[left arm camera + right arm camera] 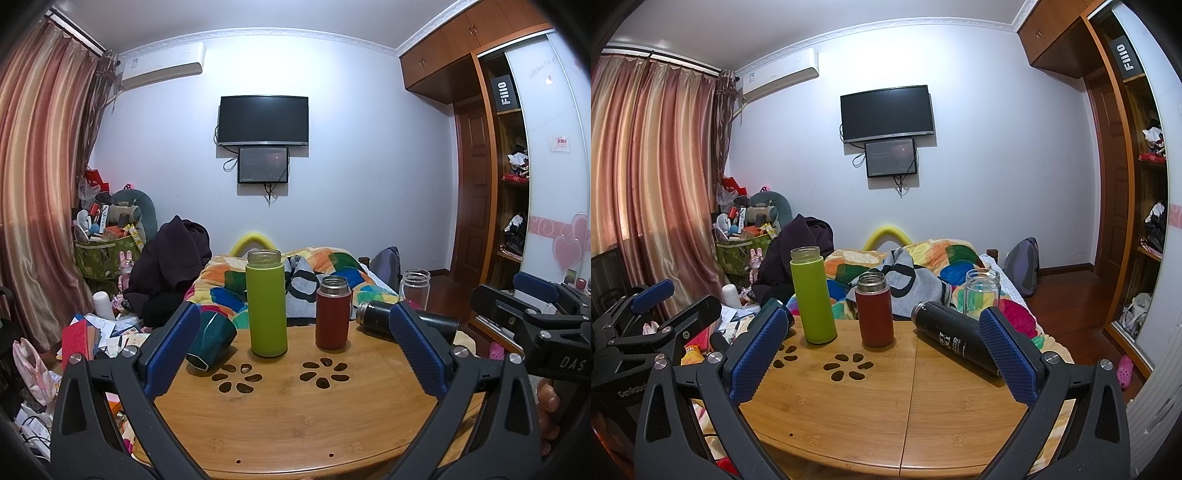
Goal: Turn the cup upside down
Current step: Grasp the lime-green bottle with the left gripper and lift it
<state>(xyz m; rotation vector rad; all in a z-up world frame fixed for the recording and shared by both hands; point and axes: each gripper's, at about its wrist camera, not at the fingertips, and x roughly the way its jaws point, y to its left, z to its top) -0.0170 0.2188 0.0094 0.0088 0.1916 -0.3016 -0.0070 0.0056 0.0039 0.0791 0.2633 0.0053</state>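
Observation:
Several cups sit on a round bamboo table (295,417). A dark green faceted cup (211,341) lies on its side at the left, mouth toward me. A tall green bottle (266,304) and a red flask (332,314) stand upright, lids off. A black flask (955,341) lies on its side at the right. A clear glass jar (981,293) stands upright behind it. My left gripper (295,350) is open and empty above the table's near side. My right gripper (882,354) is open and empty, its right finger next to the black flask.
A bed with a colourful quilt (332,269) lies behind the table. Clutter and papers (103,332) fill the floor at the left. A wardrobe (1145,184) stands at the right. The table has flower-shaped cut-outs (280,373).

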